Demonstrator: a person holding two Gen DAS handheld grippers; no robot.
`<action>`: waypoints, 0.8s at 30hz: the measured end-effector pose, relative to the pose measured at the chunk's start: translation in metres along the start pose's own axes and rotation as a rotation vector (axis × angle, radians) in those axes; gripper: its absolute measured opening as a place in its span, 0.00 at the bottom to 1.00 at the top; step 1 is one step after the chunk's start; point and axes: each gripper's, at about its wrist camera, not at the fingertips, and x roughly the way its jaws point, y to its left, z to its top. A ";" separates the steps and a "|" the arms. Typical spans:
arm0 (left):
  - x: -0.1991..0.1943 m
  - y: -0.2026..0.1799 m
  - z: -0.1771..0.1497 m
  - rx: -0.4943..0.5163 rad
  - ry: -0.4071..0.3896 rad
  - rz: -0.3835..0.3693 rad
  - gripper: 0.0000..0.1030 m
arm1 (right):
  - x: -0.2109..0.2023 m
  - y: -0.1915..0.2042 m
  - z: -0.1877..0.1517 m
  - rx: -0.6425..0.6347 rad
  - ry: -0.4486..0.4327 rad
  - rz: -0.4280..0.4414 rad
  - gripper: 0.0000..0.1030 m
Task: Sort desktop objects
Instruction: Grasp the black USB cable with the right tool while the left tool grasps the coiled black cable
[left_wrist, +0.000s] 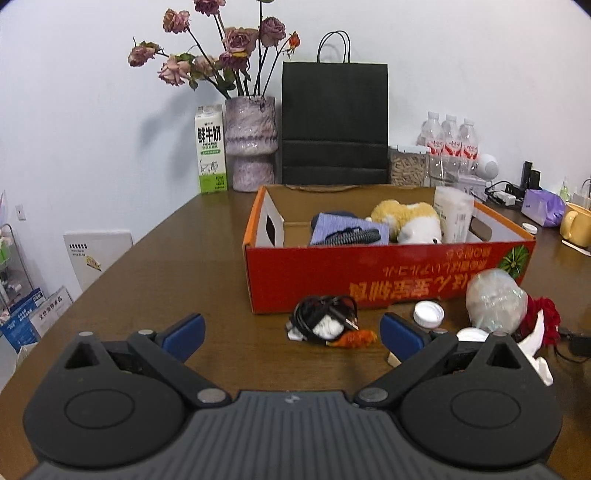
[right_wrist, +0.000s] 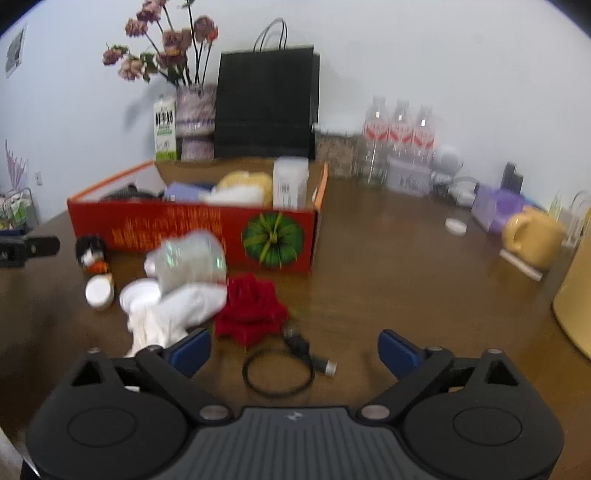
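A red cardboard box (left_wrist: 369, 273) (right_wrist: 192, 229) stands on the brown table and holds a plush toy (left_wrist: 406, 221), a blue cloth and a white bottle. In front of it lie a bundle of black cable (left_wrist: 325, 321), a white jar lid (left_wrist: 428, 314), a crumpled clear plastic bottle (left_wrist: 495, 301) (right_wrist: 192, 262), white cloth (right_wrist: 173, 314) and a red fabric flower (right_wrist: 251, 310). A short looped black cable (right_wrist: 284, 369) lies between the right gripper's fingers. My left gripper (left_wrist: 291, 332) is open just short of the cable bundle. My right gripper (right_wrist: 295, 350) is open, its pads touching nothing.
Along the back wall stand a milk carton (left_wrist: 211, 151), a vase of dried roses (left_wrist: 251, 144), a black paper bag (left_wrist: 334, 125), water bottles (left_wrist: 450, 144) and a jar. A yellow mug (right_wrist: 532, 236) and a purple pack (right_wrist: 495, 206) sit at the right.
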 end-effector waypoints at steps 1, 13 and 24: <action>0.000 0.000 -0.001 -0.001 0.003 0.001 1.00 | 0.002 -0.001 -0.003 0.003 0.010 0.003 0.87; -0.005 0.002 0.000 -0.016 0.004 0.024 1.00 | 0.021 -0.015 -0.004 0.009 0.027 0.046 0.34; -0.004 -0.002 -0.001 -0.016 0.013 0.009 1.00 | 0.011 -0.016 -0.008 0.045 0.002 0.061 0.09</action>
